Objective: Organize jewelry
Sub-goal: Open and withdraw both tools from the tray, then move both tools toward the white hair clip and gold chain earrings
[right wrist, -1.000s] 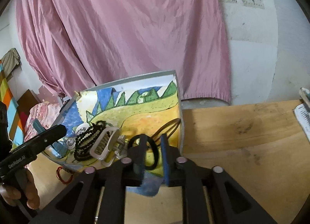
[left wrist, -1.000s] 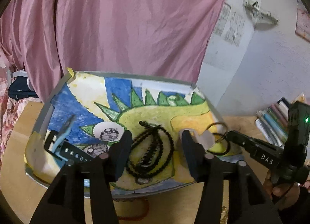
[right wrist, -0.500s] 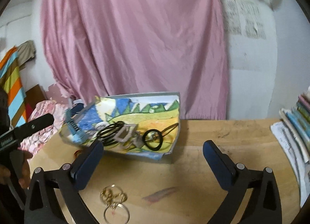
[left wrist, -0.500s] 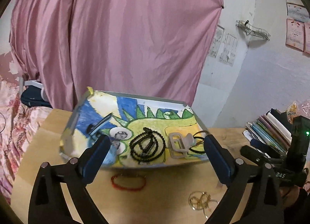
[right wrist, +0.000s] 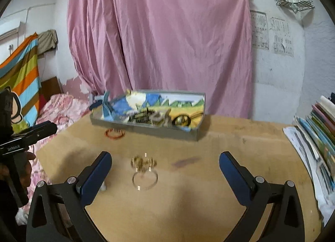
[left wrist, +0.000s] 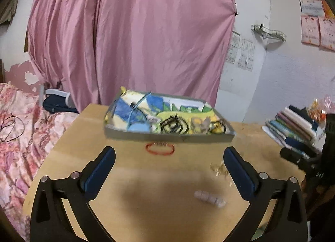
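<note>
Pink curtain (left wrist: 129,39) hangs behind a wooden worktop (left wrist: 129,181), and the painted tray (left wrist: 167,136) at the worktop's far side serves as the landmark. Left of the tray lies a bed (left wrist: 18,129) with a flowered cover. Inside the tray, from its left end to its right, lie a blue strap (left wrist: 136,109), a black bead necklace (left wrist: 172,124), a pale clip (left wrist: 201,123) and dark rings (left wrist: 218,129). Just in front of the tray, on the bare wood, lies a red bracelet (left wrist: 160,149). Nearer than the tray and to its right lie gold rings (right wrist: 144,164), blurred, and a pale bead piece (left wrist: 210,198). Both the left claw (left wrist: 167,158) and the right claw (right wrist: 165,160) stand wide open, empty, well short of the tray. Right of the tray, books (left wrist: 297,126) are stacked.
</note>
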Motion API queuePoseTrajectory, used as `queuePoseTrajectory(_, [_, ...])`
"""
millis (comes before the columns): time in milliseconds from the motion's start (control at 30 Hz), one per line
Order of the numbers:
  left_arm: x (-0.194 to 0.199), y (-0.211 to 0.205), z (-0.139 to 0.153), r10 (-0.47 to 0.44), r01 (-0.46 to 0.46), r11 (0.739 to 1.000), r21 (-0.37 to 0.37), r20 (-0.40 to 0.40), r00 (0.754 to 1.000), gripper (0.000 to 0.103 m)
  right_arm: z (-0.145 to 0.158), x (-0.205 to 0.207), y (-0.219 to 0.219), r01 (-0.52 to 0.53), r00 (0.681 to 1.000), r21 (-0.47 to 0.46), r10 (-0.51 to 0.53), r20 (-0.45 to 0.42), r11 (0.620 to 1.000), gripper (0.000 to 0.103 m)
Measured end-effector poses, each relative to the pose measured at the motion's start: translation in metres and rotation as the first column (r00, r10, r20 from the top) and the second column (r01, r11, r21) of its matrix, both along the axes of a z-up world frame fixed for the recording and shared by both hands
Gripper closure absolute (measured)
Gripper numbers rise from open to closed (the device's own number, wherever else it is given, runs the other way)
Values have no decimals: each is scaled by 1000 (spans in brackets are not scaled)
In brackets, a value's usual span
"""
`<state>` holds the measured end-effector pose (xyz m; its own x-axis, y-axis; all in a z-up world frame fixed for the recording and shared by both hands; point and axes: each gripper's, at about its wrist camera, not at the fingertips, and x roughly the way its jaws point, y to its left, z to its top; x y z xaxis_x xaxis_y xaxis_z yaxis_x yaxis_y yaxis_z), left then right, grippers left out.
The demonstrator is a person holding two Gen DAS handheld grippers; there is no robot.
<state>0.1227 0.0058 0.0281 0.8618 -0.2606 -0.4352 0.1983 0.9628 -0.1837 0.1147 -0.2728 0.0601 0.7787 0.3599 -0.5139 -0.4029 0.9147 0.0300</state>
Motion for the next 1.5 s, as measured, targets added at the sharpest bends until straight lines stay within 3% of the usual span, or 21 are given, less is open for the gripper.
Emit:
queuePoseTrajectory(267, [-34, -10, -40, -18, 23, 996, 83, -60, 998, 2, -27, -18, 1, 7, 996, -55, -12, -89, 998, 0])
queuePoseTrajectory(433, [-43, -15, -51, -32, 40, 995, 88, -82, 996, 2, -39, -25, 8, 9, 992, -98, -21, -121, 995, 0])
queuePoseTrajectory(933, [-26, -33, -65, -121, 143, 978, 151, -150, 981, 2, -51, -11, -1, 5, 986, -132, -27, -164, 991, 0])
queuePoseTrajectory(1100, [-11, -44, -67, -107, 138, 972, 188, -166, 980, 2, -47, 0, -6, -1, 987, -157, -24, -158, 988, 0])
queuePoseTrajectory(1267, [2, -48, -71, -88, 128, 971, 202, -194, 977, 2, -42, 12, -12, -3, 986, -141, -20, -163, 990, 0])
queuePoseTrajectory(1500, [9, -46, -71, -128, 164, 973, 163, -209, 969, 2, -38, 29, -20, -27, 979, -32, 20, -203, 999, 0])
